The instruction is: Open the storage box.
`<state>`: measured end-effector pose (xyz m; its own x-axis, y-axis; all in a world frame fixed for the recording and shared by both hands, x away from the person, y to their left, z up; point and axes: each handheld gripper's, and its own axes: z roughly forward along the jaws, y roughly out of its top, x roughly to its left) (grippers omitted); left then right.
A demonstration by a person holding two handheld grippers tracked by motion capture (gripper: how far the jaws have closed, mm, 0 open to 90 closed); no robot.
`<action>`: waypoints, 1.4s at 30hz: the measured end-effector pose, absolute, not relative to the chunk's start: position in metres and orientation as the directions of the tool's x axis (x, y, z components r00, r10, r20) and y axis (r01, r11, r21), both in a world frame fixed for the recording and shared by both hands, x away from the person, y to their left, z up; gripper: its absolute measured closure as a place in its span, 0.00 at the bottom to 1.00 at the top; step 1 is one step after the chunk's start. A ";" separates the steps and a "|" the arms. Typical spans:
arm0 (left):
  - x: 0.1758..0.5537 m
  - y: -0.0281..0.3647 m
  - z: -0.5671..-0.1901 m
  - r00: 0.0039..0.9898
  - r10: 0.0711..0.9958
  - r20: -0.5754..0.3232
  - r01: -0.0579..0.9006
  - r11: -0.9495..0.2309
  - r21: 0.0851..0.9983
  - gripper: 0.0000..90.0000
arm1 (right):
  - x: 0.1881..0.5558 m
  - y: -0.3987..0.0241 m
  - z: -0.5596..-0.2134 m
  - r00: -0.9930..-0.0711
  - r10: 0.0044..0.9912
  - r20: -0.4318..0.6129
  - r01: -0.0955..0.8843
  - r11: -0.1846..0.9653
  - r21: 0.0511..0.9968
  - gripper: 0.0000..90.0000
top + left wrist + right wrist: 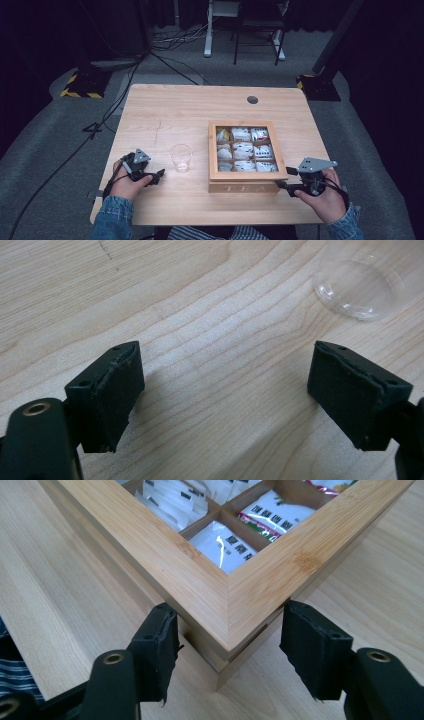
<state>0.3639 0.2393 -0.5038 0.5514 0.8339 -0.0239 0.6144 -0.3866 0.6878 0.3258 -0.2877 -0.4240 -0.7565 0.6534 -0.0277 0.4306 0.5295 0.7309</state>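
A wooden tea box [247, 187] with "TEA" on its front stands right of the table's middle; its glass-paned lid is down over sachets in compartments. My right gripper [283, 185] is at the box's front right corner [227, 630]. That corner sits between the jaws, and both pads [162, 647] lie against its two sides at the height of the lid seam. A clear plastic cup [181, 157] stands upright left of the box. My left gripper [156, 176] rests low over bare wood, left of the cup [357, 287], with its jaws wide open and nothing between them.
The light wood table [165, 110] has a round cable hole [252, 99] at its back right. Its front edge [200, 220] runs just before the person's denim sleeves. Cables, stand feet and a chair base sit on the grey floor beyond.
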 end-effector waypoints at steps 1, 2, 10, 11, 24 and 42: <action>0.364 0.239 -0.504 0.551 0.834 -0.024 0.614 -0.386 0.688 0.17 | 0.325 -0.288 -0.423 -0.754 0.657 -0.028 0.429 0.524 0.736 0.46; 0.364 0.239 -0.504 0.551 0.834 -0.024 0.614 -0.387 0.688 0.17 | 0.325 -0.288 -0.422 -0.750 0.660 -0.027 0.429 0.517 0.741 0.46; 0.364 0.239 -0.504 0.552 0.834 -0.023 0.613 -0.387 0.689 0.17 | 0.325 -0.291 -0.412 -0.733 0.678 -0.056 0.394 0.489 0.778 0.48; 0.364 0.239 -0.504 0.550 0.835 -0.024 0.613 -0.384 0.691 0.17 | 0.325 -0.291 -0.410 -0.736 0.673 -0.071 0.377 0.495 0.783 0.48; 0.360 0.242 -0.495 0.530 0.848 -0.024 0.624 -0.370 0.688 0.26 | 0.332 -0.292 -0.386 -0.724 0.683 -0.098 0.307 0.446 0.841 0.46; 0.351 0.241 -0.465 0.538 0.842 -0.043 0.605 -0.350 0.715 0.31 | 0.354 -0.285 -0.352 -0.688 0.713 -0.135 0.232 0.392 0.891 0.47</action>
